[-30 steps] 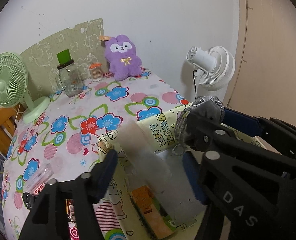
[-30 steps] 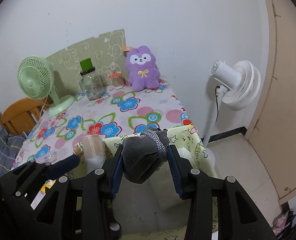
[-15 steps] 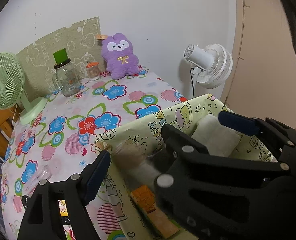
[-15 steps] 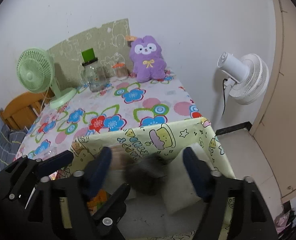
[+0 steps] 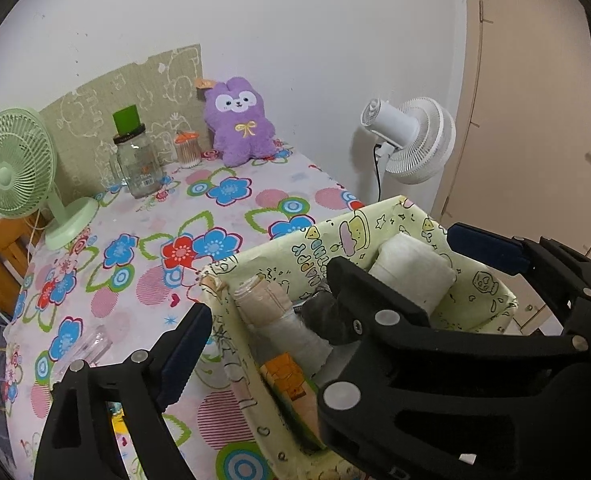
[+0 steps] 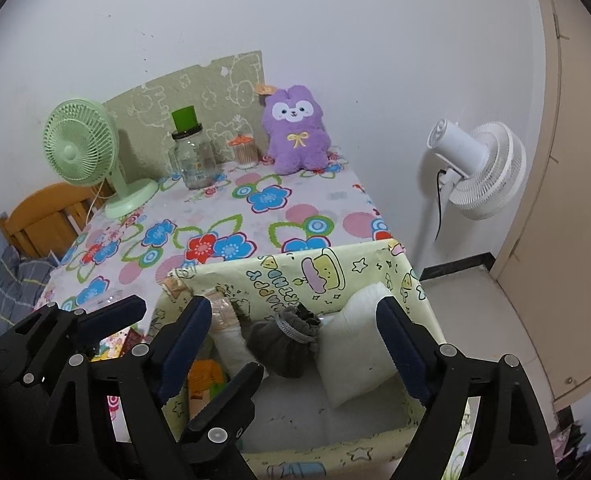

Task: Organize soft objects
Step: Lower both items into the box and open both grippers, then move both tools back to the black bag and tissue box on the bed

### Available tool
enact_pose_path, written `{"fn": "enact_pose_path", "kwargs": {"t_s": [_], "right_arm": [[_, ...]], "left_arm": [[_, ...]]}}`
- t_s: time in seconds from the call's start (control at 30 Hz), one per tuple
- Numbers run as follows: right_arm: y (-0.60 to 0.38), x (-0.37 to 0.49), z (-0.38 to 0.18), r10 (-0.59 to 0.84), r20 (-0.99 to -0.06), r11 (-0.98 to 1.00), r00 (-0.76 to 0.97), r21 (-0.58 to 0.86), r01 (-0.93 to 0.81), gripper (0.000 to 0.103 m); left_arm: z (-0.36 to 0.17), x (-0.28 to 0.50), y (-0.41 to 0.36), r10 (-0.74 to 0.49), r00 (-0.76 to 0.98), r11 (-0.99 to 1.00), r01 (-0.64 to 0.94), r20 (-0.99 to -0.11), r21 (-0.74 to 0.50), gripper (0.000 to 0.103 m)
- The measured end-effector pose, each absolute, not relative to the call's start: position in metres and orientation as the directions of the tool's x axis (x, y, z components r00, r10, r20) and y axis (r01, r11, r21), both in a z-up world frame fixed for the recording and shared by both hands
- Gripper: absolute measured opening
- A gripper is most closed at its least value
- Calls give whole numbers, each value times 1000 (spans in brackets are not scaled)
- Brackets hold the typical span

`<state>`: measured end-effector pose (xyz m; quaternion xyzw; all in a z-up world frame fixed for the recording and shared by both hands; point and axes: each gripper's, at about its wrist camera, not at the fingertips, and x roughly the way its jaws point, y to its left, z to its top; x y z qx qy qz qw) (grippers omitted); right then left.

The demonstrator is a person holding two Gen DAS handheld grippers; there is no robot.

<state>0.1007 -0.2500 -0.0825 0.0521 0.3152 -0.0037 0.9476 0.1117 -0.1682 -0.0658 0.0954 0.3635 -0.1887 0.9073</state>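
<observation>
Grey sock bundle (image 6: 283, 342) is lying in the yellow fabric bin (image 6: 335, 268) on the floral tablecloth (image 6: 231, 216); both grippers (image 6: 291, 354) are spreading wide, released.

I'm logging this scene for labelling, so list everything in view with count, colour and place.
Fabric bin: one, pale yellow cartoon print, near table edge.
Grey sock bundle: one, in bin, centre.
White roll: one, in bin, right.
Beige-and-white roll: one, in bin, left.
Orange pack: one, in bin, near left corner.
Purple plush: one, against wall.
Green desk fan: one, table's left.
White fan: one, right of table.
Glass jar: one, green lid, beside fan.
Small jar: one, orange top.
Flowered tablecloth: one.
Wooden chair: one, left.
Left claw: open, above bin.
Right claw: open, above bundle.
</observation>
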Motion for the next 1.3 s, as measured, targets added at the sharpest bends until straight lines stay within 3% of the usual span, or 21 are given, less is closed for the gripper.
{"fn": "enact_pose_path", "kwargs": {"t_s": [1.3], "right_arm": [[-176, 25, -29, 23, -483, 999, 876, 40, -4, 92]], "left_arm": [[-15, 38, -98, -256, 786, 935, 348, -562, 61, 95]]}}
